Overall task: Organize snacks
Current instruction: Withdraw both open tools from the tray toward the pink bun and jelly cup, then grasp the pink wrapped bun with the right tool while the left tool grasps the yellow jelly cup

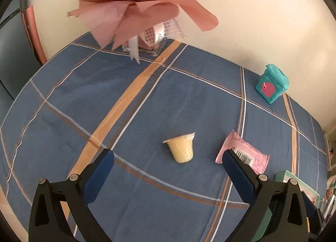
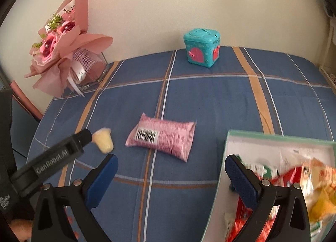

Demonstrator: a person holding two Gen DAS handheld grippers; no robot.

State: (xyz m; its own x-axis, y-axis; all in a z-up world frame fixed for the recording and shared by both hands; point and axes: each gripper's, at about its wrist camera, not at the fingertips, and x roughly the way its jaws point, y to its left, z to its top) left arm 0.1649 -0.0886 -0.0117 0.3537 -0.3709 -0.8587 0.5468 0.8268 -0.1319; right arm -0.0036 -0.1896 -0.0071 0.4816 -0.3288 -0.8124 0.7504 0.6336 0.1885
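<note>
So far the sorting looks partly done. The shallow white cardboard box with a green rim [image 2: 279, 137] already holds several bright snack packets in red, green and yellow [image 2: 294, 179], blurred and hard to tell apart. Two snacks lie loose on the worktop covered by a blue plaid cloth [image 1: 84, 95]: a small pale-yellow jelly cup with a clear film lid [image 1: 181, 147], tipped on its side, and a pink crinkled wrapper pack with a white barcode label [image 2: 161, 137], lying flat between the cup and the box. By this reckoning those two remain to be put away.

The left claw [image 1: 168, 158] hangs low over the cloth with its blue-padded jaws spread wide and nothing between them. The jelly cup sits just ahead of it, roughly centred in the gap, so it appears lined up for that cup; the pink pack lies beside its right finger, partly behind the tip.

The right claw [image 2: 171, 164] is likewise wide open and empty, held above the cloth with its right finger over the near left corner of the box and the pink pack ahead of it.

A wrapped pink paper-flower bouquet in a glass holder [image 2: 63, 53] and a teal plastic house-shaped box with pink doors [image 2: 201, 49] stand at the far edge by the wall, well apart from the snacks.
</note>
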